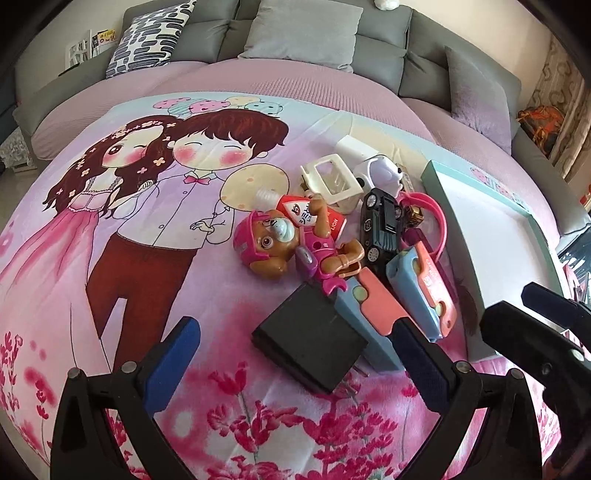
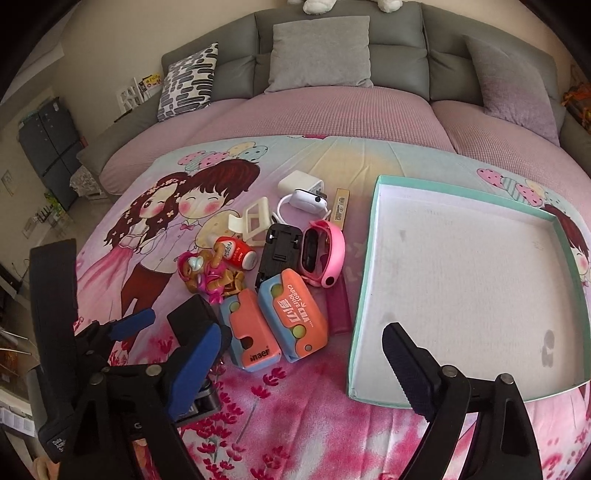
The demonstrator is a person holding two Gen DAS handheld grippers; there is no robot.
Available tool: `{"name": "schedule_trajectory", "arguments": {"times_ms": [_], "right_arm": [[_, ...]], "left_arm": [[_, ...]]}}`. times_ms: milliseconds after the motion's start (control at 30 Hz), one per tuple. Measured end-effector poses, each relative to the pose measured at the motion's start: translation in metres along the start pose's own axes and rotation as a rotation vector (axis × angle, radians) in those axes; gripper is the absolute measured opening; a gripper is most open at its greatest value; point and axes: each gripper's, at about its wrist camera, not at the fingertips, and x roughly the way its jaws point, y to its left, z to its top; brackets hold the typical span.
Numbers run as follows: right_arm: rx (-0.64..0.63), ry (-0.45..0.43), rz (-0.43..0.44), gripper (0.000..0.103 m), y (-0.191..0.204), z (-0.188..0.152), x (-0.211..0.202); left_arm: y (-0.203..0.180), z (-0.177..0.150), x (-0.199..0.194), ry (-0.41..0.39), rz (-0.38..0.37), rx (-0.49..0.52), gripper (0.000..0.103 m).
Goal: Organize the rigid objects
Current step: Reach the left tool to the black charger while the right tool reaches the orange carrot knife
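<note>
A pile of small rigid things lies on the cartoon blanket [image 1: 147, 221]: a pink pup figure [image 1: 280, 243], a red-and-white bottle [image 1: 306, 214], a black toy car [image 1: 380, 225], two blue-and-orange carrot knife toys [image 2: 291, 314], a pink watch [image 2: 325, 251], a white charger [image 2: 301, 182] and a black adapter [image 1: 310, 347]. My left gripper [image 1: 295, 362] is open and hovers over the adapter, its pads clear of it. My right gripper [image 2: 299, 369] is open with nothing between its fingers, near the front left corner of the shallow teal box [image 2: 461, 277], which holds nothing.
A cream plastic holder [image 1: 332, 177] and a narrow yellow strip [image 2: 341, 206] lie at the far side of the pile. A grey sofa [image 2: 332, 22] with cushions and a patterned pillow [image 2: 188, 81] stands behind. Shelves and clutter line the left wall.
</note>
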Motion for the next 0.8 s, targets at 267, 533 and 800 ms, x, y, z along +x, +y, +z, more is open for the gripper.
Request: {"name": "schedule_trajectory", "arguments": {"times_ms": [267, 533, 800], "right_arm": [[-0.007, 0.003, -0.002, 0.091, -0.005, 0.003, 0.004], [-0.029, 0.002, 0.016, 0.091, 0.001, 0.002, 0.005], [-0.109, 0.016, 0.023, 0.072, 0.017, 0.004, 0.016]], "left_arm": [[0.018, 0.0, 0.011, 0.046, 0.052, -0.043, 0.103], [0.045, -0.006, 0.009, 0.06, 0.145, -0.055, 0.103], [0.055, -0.006, 0.006, 0.036, 0.154, -0.058, 0.103]]}}
